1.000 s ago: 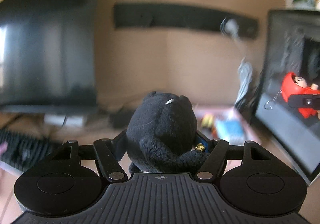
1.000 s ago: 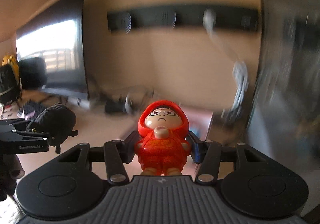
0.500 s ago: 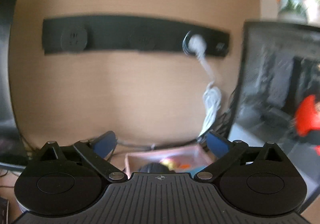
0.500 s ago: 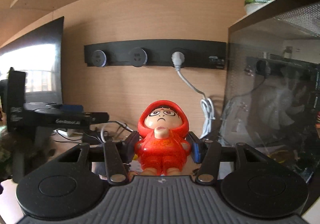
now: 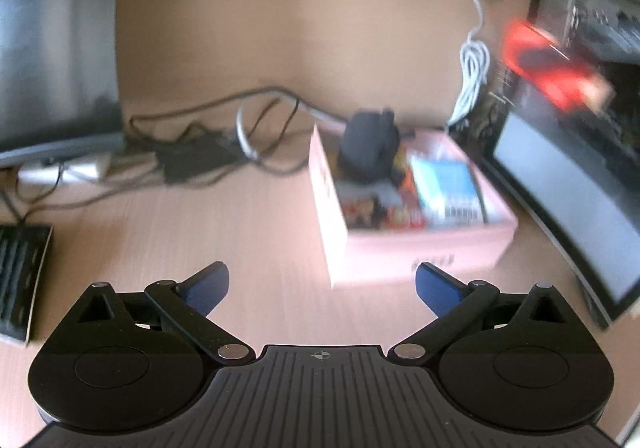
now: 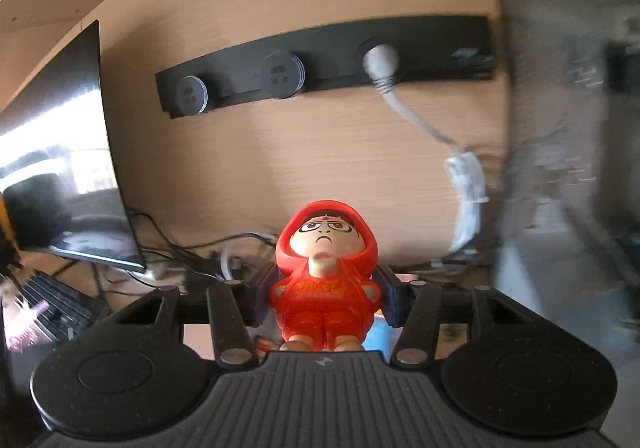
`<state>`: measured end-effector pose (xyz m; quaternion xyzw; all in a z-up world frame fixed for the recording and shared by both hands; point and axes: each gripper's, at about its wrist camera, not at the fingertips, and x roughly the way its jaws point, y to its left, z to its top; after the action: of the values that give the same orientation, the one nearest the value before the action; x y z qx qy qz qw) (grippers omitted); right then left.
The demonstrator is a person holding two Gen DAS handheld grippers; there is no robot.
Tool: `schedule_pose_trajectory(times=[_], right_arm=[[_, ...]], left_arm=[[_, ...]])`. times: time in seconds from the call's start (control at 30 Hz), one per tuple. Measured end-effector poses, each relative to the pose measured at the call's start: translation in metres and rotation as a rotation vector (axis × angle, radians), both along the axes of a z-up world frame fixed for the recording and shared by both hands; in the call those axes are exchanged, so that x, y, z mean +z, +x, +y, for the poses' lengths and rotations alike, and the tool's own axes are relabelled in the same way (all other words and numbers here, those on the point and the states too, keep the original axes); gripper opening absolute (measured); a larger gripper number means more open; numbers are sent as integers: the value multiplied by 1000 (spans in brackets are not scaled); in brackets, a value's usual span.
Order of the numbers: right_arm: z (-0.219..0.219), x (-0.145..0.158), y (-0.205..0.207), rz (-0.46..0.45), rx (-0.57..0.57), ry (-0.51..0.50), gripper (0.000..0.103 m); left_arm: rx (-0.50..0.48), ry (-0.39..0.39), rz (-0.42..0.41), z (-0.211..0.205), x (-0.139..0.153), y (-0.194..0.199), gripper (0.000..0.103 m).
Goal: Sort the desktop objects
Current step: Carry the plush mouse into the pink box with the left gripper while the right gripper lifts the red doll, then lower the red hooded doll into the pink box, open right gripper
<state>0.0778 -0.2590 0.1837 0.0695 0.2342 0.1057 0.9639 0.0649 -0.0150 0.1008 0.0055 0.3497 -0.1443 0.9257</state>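
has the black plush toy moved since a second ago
Yes. The black plush toy has left the left gripper, whose jaws have just been opening and stand empty, and now sits in the pink box.

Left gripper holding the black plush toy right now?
No. The left gripper is open and empty; the black plush toy sits in the pink box.

No legible text; orange marks on the red figurine's [image 6: 323, 288] chest unreadable.

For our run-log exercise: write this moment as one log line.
left gripper: open, jaws just opened, empty | black plush toy: in pink box | right gripper: shut on red hooded figurine
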Motion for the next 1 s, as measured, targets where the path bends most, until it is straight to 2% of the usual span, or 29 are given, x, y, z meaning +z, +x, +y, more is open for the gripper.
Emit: schedule_pose_trajectory(times=[0.13, 0.17, 0.2, 0.37, 0.47, 0.53, 0.63, 0.73, 0.87, 0.93, 1.0], right_arm=[[20, -21, 49, 104, 61, 98, 53], [24, -26, 60, 125, 58, 116, 61], [26, -30, 67, 127, 55, 119, 64], [46, -48, 114, 121, -15, 9, 64], [62, -70, 155, 175, -38, -40, 64], [75, -91, 181, 226, -64, -109, 64], [82, -115, 200, 299, -61, -139, 64], [79, -114, 196, 318, -33, -82, 54], [67, -83, 175, 278, 31, 38, 52], [56, -65, 162, 258, 53, 150, 53], [39, -60, 157, 300, 82, 330, 59]], left_arm=[[23, 16, 41, 13, -11, -18, 103], [34, 11, 48, 18, -11, -20, 103], [49, 1, 56, 24, -11, -24, 103], [122, -26, 92, 53, -14, -36, 103], [153, -18, 113, 66, -15, -39, 103], [166, -19, 118, 74, -14, -43, 103], [184, -22, 121, 84, -15, -47, 103], [209, -33, 135, 92, -19, -45, 103], [221, -71, 149, 98, -25, -40, 103], [221, -92, 161, 99, -27, -38, 103], [212, -97, 168, 98, -28, -36, 103]])
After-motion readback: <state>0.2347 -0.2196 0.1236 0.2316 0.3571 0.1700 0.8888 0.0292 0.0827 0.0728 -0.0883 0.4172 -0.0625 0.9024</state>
